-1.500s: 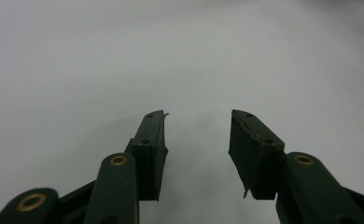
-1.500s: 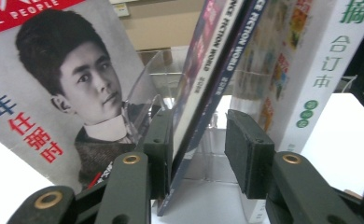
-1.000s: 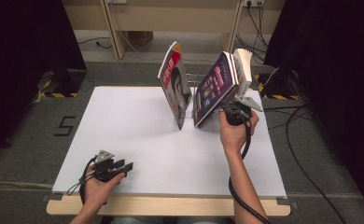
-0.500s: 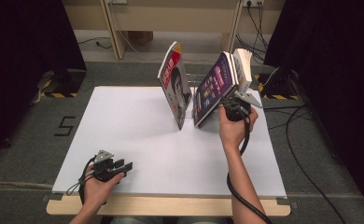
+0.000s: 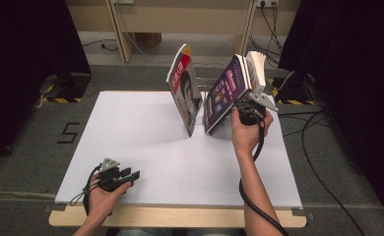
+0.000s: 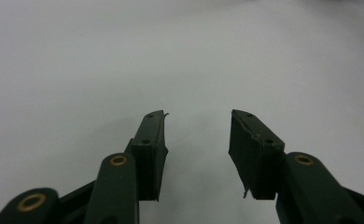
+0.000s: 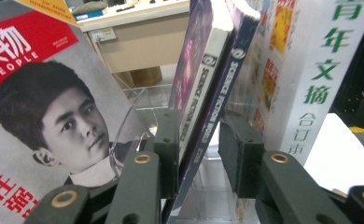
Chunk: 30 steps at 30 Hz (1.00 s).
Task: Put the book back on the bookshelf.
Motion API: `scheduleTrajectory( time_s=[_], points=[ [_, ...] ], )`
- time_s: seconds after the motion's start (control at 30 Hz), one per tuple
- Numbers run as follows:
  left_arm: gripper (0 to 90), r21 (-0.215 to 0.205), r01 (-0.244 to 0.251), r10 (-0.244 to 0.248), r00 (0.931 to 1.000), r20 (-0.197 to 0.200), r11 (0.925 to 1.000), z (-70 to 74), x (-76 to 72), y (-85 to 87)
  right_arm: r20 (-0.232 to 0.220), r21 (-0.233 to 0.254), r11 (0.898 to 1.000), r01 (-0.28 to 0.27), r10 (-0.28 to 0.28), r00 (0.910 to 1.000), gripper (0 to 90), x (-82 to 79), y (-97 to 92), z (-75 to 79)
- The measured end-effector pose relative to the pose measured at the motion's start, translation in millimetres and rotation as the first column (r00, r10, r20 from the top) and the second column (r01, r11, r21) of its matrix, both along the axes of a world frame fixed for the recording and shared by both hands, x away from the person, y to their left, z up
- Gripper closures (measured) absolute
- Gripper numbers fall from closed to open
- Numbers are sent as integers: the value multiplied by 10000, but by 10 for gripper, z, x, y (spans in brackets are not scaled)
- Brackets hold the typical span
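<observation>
Magazines [image 7: 203, 88] with purple covers stood tilted in a clear stand [image 7: 138, 112] at the far side of the desk [image 5: 145, 147], just right of the red-topped magazine [image 5: 185, 93] and left of a thick white volume [image 7: 320, 70]. The right claw [image 7: 199, 149] straddled their lower spines; its jaws had just been closing, the left pad touching a spine, the right pad apart — so the grip looked not yet made. Getting them firmly pinched and lifted out seemed left to do. Well away from the stand, near the desk's front edge, the left claw [image 6: 196, 154] rested wide, holding nothing.
</observation>
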State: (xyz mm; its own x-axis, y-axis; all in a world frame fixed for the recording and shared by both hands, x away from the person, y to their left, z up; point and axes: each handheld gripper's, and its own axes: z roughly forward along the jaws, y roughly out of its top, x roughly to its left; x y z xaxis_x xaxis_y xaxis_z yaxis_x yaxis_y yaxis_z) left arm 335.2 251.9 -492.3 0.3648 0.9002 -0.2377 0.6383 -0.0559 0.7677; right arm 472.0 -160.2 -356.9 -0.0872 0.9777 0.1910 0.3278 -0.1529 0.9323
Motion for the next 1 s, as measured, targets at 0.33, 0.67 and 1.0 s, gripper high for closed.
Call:
scheduleTrajectory(
  time_s=[0.33,0.67,1.0],
  points=[
    [552,9,11,-11,10000,-11,10000,0,2,-2,257,197,9997,166,-171,9995,691,27,-50,126],
    [553,6,25,-25,10000,-13,10000,-1,4,-4,209,276,9993,254,-260,9994,700,85,-43,173],
    [553,27,57,-57,10000,-22,10000,-5,6,-19,256,63,10000,72,-74,9996,727,86,50,223]
  ],
)
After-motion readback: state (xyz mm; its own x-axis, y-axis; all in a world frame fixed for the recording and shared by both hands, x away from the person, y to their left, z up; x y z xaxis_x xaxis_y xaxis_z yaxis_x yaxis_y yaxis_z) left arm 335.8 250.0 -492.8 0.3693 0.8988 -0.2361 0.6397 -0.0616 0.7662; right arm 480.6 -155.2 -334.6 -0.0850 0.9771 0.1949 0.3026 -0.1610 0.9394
